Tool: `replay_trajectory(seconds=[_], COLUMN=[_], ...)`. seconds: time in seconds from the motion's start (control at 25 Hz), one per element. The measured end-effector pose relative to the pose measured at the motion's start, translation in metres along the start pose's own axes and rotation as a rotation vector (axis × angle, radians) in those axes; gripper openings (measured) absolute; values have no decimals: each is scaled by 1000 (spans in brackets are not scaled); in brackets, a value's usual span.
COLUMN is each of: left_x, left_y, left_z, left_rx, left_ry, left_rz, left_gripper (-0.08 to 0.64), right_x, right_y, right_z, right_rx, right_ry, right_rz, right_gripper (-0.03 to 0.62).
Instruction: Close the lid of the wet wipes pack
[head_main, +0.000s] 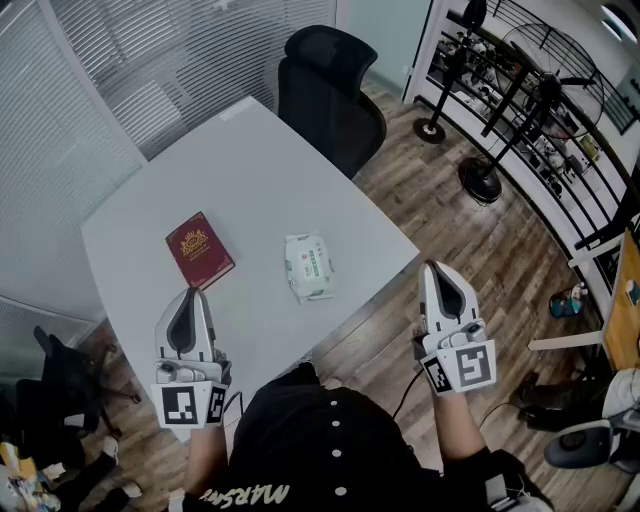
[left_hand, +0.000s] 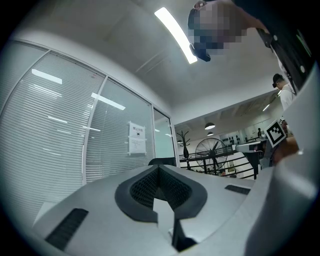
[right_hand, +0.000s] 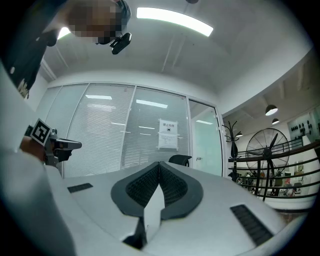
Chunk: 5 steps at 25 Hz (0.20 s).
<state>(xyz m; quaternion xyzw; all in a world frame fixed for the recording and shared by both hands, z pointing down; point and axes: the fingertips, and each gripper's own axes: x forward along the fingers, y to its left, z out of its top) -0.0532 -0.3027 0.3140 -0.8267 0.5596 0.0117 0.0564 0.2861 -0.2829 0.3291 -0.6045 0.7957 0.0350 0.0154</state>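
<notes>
Head view alone shows table (head_main: 250, 170) top. Left gripper (head_main: 190, 292) over table's near edge, jaws clenched, empty. Red book (head_main: 199, 249) left of table's centre. Wet wipes pack (head_main: 309, 266) right of table's centre, lying flat, in plain sight, well apart from both grippers. Right gripper (head_main: 432, 266) off table's near-right edge, clenched, empty. Gripper views show blinds, notice (right_hand: 168, 134), fan (right_hand: 267, 150), no pack. Black chair (head_main: 330, 95) at table's far side. Pack's long axis runs far-to-near, green label up.

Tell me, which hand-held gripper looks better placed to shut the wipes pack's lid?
Probably left: the left hand-held gripper is over the table near the wipes pack; the right hand-held gripper hangs past its edge.
</notes>
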Motion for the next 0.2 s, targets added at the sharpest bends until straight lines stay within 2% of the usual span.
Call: replay_trajectory(seconds=[0.2], left_x=[-2], left_y=[-1], left_z=[0], left_rx=[-2], left_ry=[-3], left_rz=[0], left_gripper=[8], right_x=[-1], right_y=[0], right_z=[1], right_rx=[-7], right_ry=[0], right_rz=[1], right_gripper=[28])
